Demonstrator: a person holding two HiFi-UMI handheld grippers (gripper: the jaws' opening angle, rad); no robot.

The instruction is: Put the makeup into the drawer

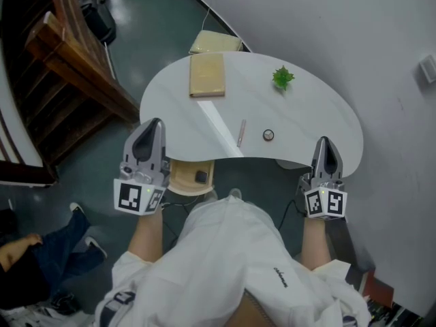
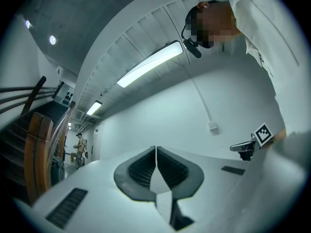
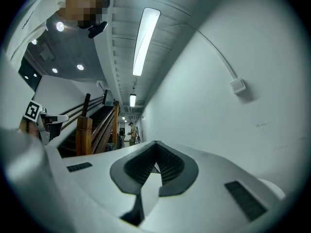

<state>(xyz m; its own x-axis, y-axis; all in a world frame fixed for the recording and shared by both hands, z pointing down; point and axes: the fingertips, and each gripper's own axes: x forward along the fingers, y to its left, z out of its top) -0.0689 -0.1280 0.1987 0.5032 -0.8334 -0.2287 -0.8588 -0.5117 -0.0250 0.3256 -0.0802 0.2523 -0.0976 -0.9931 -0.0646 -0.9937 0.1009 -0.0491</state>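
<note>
White table [image 1: 313,114] with slim stick [image 1: 241,133], round compact [image 1: 268,135], green plant [image 1: 283,78]; open wooden drawer [image 1: 180,176] beneath

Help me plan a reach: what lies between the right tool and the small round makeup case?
Nothing: the head view shows only bare white tabletop between the right tool and the round case.

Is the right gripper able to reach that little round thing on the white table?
Probably yes. The right gripper is shut and empty at the near edge of the table, and the round thing lies in the open with nothing between them. Its jaws must open first.
</note>
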